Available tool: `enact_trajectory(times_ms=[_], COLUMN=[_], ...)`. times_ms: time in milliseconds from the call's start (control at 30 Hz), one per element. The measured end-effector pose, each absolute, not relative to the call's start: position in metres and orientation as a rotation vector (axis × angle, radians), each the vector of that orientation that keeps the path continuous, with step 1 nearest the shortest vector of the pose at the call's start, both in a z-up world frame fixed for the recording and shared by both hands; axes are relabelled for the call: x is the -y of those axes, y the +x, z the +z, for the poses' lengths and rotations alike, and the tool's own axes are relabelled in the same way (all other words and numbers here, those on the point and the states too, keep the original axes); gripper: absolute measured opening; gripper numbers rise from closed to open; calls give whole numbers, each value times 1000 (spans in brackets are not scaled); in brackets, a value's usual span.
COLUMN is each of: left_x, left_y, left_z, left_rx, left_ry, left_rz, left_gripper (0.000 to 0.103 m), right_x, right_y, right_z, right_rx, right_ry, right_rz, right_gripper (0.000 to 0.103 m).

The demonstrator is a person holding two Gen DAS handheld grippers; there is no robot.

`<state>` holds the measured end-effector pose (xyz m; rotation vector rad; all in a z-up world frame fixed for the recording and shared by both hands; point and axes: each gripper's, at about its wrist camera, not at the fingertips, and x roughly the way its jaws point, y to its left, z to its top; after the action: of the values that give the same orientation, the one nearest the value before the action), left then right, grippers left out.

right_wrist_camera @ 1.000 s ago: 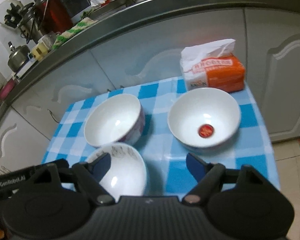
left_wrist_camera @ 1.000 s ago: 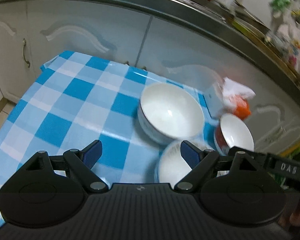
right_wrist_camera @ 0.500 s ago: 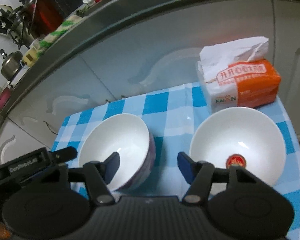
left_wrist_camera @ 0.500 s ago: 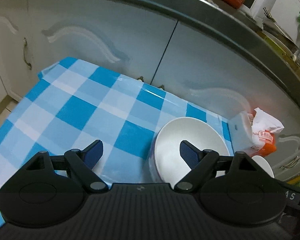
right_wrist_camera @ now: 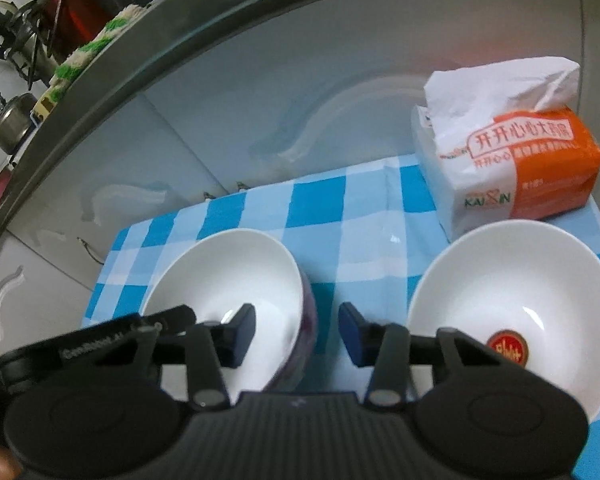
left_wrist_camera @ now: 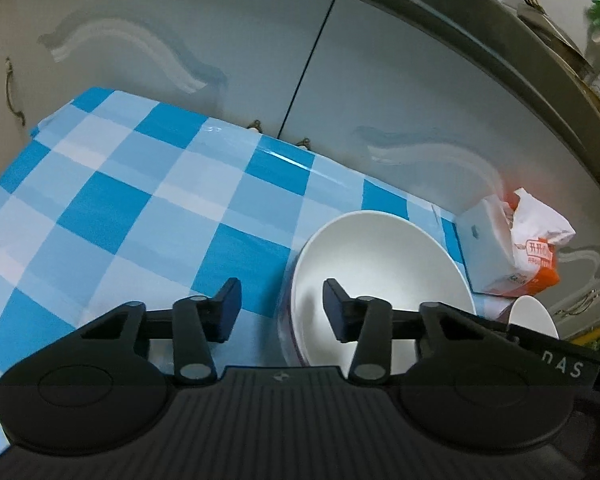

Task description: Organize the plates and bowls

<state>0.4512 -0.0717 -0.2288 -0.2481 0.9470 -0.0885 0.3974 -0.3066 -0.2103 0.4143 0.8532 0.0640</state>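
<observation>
A white bowl with a purple outside stands on the blue checked tablecloth. My left gripper straddles the bowl's left rim, one finger inside and one outside. Its jaws are closing, with gaps still beside the rim. My right gripper straddles the opposite rim the same way, its jaws also closing and its pads clear of the rim. A second white bowl with a red mark in its bottom sits to the right, apart from the first.
An orange and white tissue pack lies at the back right of the table. Grey cabinet doors and a steel counter edge rise right behind the table. The other gripper's black casing shows at lower left.
Both grippers have come forward and down onto the purple-sided bowl, and their jaws have narrowed. The patterned bowl at the front has dropped out of view.
</observation>
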Motion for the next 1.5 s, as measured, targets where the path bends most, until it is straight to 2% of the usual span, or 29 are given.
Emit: enact_trajectory(times_ms=[67,167,333,367,467,667,1067,1500], left_x=[73,75,79,80,81,80,55,-2], left_y=[454,457,460,461,461,458,436,332], left_z=[-232,-235,-240,-241,-242,-241,-204,-153], left_rx=[-957,-965,-982,-983,-979,-972,-885,-857], left_ry=[-251,-252,-242,-235,-228,-222,-254,-322], left_rz=[-96,-107,-114,-113,-109,-105,-74,39], left_gripper=[40,34,14,12,11,10,9,8], right_x=[305,302,302,302,298,298,279,212], right_y=[400,404,410,411,414,416,412,365], right_z=[-211,-212,-213,-213,-212,-212,-186,-137], right_rx=[-851,-859,-856,-856,-866,-878,-804,-776], right_ry=[401,378,361,357,301,283,270,241], right_rz=[72,87,87,89,92,70,103,291], right_gripper=[42,34,34,34,22,8,7,8])
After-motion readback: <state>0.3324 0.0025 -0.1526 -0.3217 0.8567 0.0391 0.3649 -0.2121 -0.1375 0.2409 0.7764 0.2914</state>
